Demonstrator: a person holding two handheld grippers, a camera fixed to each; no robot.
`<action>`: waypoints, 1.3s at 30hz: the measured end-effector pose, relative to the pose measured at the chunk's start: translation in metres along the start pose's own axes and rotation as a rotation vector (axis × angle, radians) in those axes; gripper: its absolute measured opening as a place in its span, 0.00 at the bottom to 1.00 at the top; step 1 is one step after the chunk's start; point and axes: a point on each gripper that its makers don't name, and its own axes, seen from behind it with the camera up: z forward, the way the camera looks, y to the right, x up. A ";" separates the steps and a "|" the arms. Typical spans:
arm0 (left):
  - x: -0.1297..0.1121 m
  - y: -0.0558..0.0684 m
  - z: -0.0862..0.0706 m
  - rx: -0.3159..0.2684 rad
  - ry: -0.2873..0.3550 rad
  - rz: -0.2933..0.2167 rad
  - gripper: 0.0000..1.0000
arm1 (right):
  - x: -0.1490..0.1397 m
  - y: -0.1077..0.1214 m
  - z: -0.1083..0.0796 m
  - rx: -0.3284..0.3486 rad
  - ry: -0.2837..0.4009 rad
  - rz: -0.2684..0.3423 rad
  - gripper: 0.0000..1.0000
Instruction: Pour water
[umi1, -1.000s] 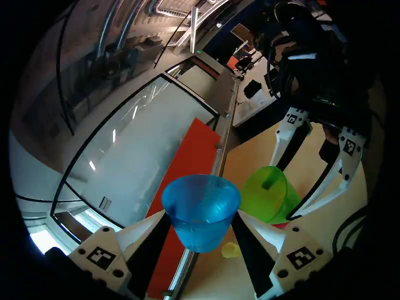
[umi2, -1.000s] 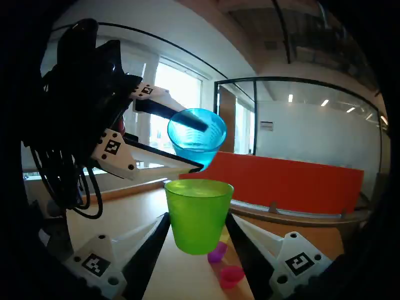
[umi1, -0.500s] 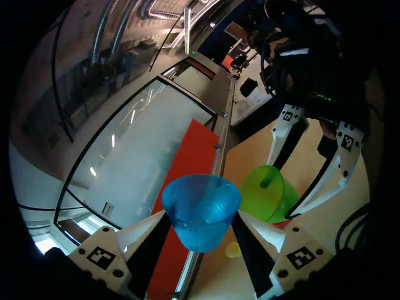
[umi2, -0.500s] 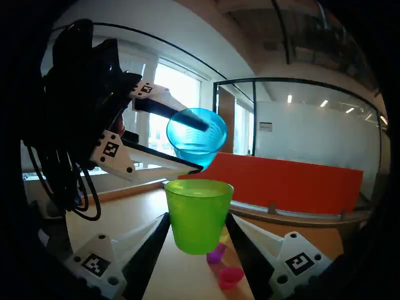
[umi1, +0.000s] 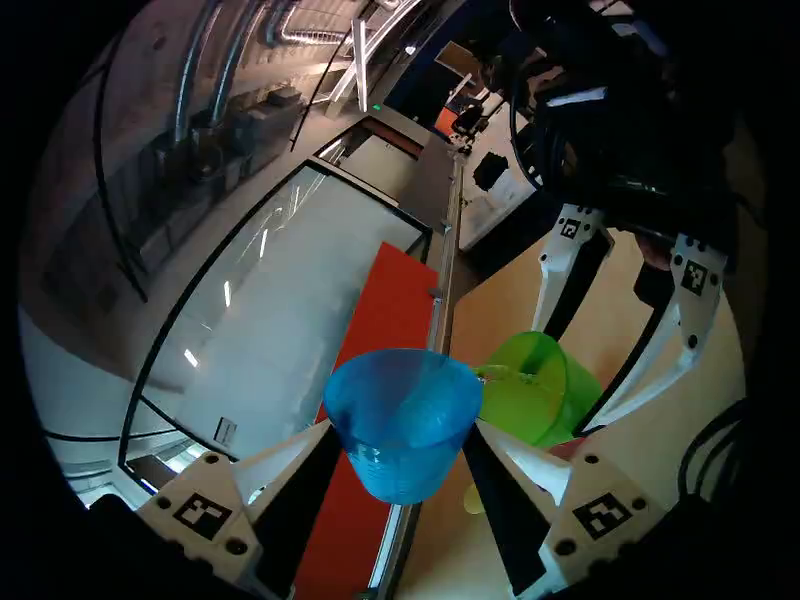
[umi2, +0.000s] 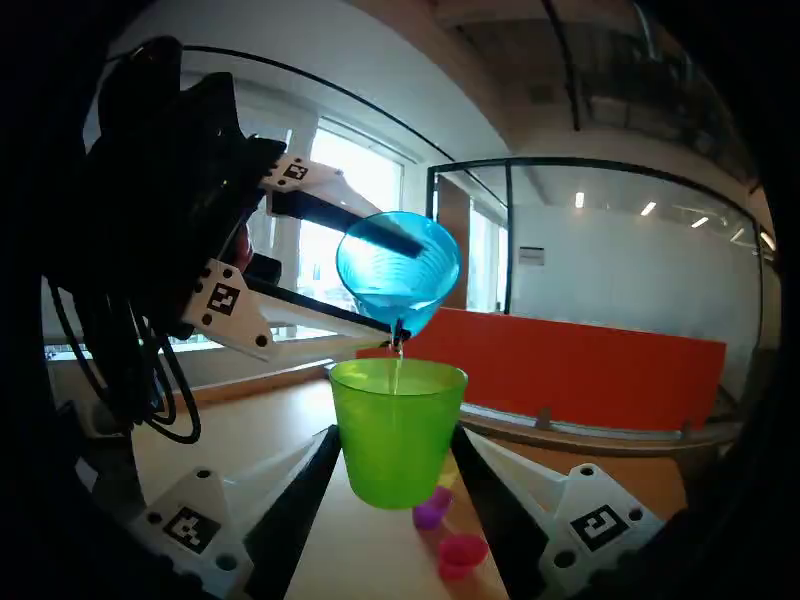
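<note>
My left gripper (umi1: 400, 440) is shut on a translucent blue cup (umi1: 402, 420), tipped toward the green cup (umi1: 535, 388). In the right gripper view the blue cup (umi2: 398, 268) hangs tilted just above the green cup (umi2: 398, 430), and a thin stream of water (umi2: 397, 362) falls from its lip into the green one. My right gripper (umi2: 398, 450) is shut on the green cup, held upright above the wooden table (umi2: 370, 550). The left gripper (umi2: 385, 285) shows at upper left with a dark-gloved hand (umi2: 170, 200) behind it.
Small pink and purple cups (umi2: 450, 540) lie on the table under the green cup, and a small yellow cup (umi1: 472, 497) sits below the blue one. An orange partition (umi2: 590, 370) and glass walls (umi2: 640, 250) stand behind. Black cables (umi2: 150, 370) hang at the left.
The blue cup has tipped further over the green cup, and water now runs from its lip into the green cup. The green cup has stayed put.
</note>
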 end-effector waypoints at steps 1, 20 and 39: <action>0.000 0.000 0.000 0.001 0.000 0.003 0.81 | 0.000 0.000 0.000 0.000 0.001 0.000 0.84; 0.004 -0.003 0.000 0.008 0.005 0.014 0.81 | 0.000 0.002 -0.004 -0.006 0.009 0.001 0.84; 0.006 -0.010 0.000 0.020 0.006 0.052 0.81 | 0.005 0.003 -0.003 -0.010 0.021 0.000 0.84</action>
